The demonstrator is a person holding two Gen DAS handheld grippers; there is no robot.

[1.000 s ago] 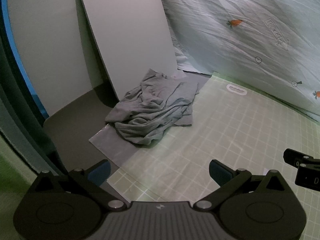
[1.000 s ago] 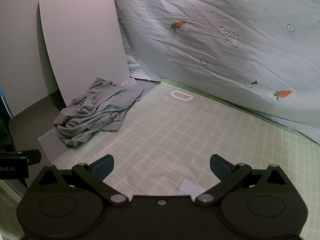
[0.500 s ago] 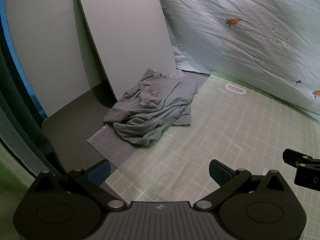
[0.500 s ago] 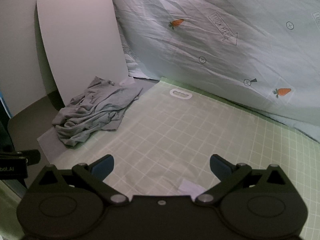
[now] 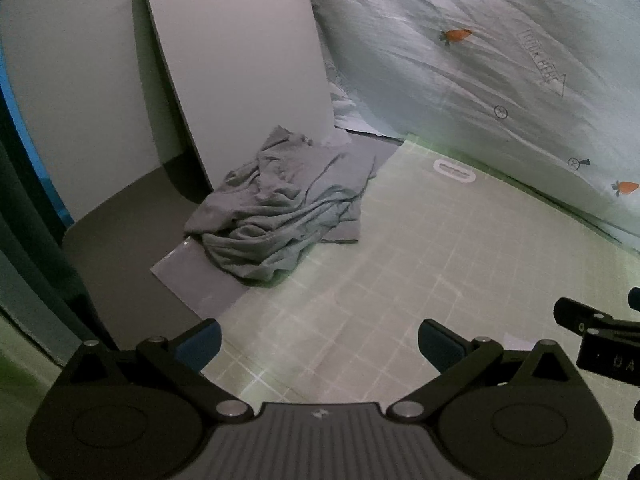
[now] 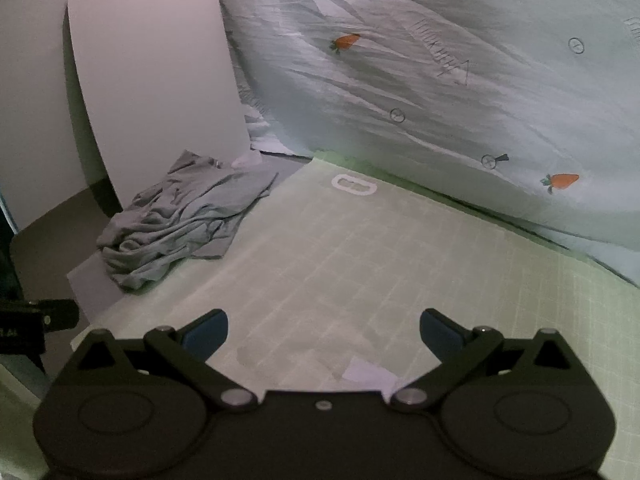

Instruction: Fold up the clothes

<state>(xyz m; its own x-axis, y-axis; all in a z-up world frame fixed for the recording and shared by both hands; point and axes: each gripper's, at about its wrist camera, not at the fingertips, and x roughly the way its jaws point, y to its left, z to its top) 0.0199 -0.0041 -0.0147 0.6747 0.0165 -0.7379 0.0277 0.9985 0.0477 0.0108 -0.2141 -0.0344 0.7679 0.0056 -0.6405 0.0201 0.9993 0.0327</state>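
The left tool [image 5: 319, 340] is released: its two blue-padded fingers [image 5: 200, 343] stand wide apart and grasp nothing. The right tool [image 6: 324, 332] is likewise released, with its blue-padded fingers [image 6: 440, 334] spread wide and nothing between them. Both tools hover over the pale green gridded mat [image 5: 420, 272], well apart from the garment. In the left wrist view, part of the right tool appears at the right edge; in the right wrist view, part of the left tool appears at the left edge.

The grey garment [image 5: 280, 204] lies crumpled in a loose heap at the far left corner of the mat [image 6: 380, 248]. In the right wrist view the garment [image 6: 180, 216] shows many creases and no flat fold. Its near edge overlaps a grey sheet [image 5: 192, 280] that lies beside the mat on the dark table [image 5: 116, 264]. Its far edge rests close to the base of a white board [image 5: 240, 60] that leans upright behind it.

A white oval mark [image 6: 354, 185] is printed at the far edge of the mat. A pale cloth with carrot prints [image 6: 440, 80] hangs behind the mat as a backdrop. A small white slip [image 6: 368, 372] lies on the mat just ahead of the right tool.
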